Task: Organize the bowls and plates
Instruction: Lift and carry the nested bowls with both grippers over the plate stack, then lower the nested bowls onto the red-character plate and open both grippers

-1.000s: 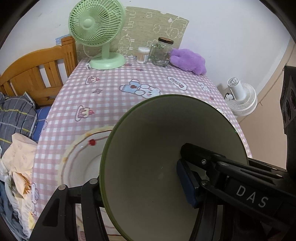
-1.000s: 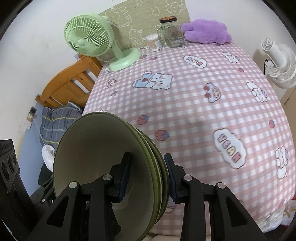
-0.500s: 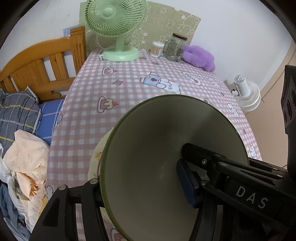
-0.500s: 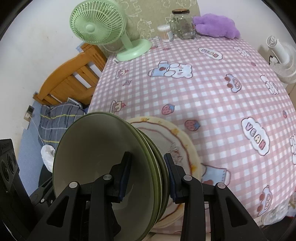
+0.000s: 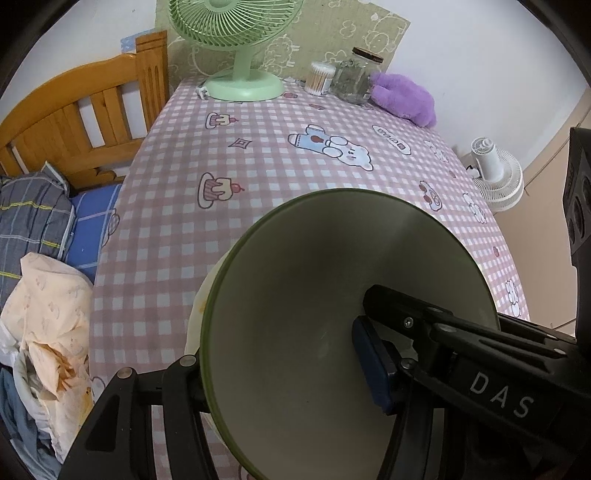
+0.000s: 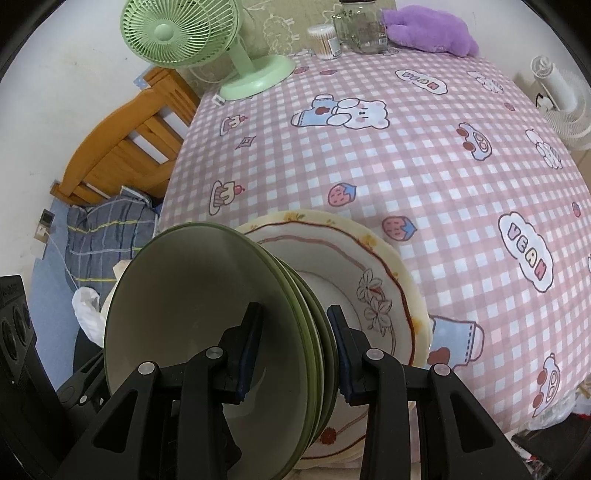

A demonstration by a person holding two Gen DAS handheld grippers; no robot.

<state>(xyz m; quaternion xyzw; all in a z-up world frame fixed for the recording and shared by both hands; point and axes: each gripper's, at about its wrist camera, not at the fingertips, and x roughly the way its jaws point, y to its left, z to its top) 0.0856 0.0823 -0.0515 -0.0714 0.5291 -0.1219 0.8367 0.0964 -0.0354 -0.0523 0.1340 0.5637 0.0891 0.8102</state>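
Both tools clamped on one stack of olive-green glazed bowls — held on edge, tilted, above the near end of the surface.

Right tool: jaws partly closed, blue pads pinching the nested rims from both sides, about three rims visible.

Left tool: jaws about half open, one pad inside the bowl wall, the other finger behind the stack.

Cream scalloped plate with brown rim and flower print lies flat on the pink checked cloth, at 3 o'clock of the stack, partly hidden behind it.

Green desk fan, glass jar, purple plush at 12 o'clock, far edge.
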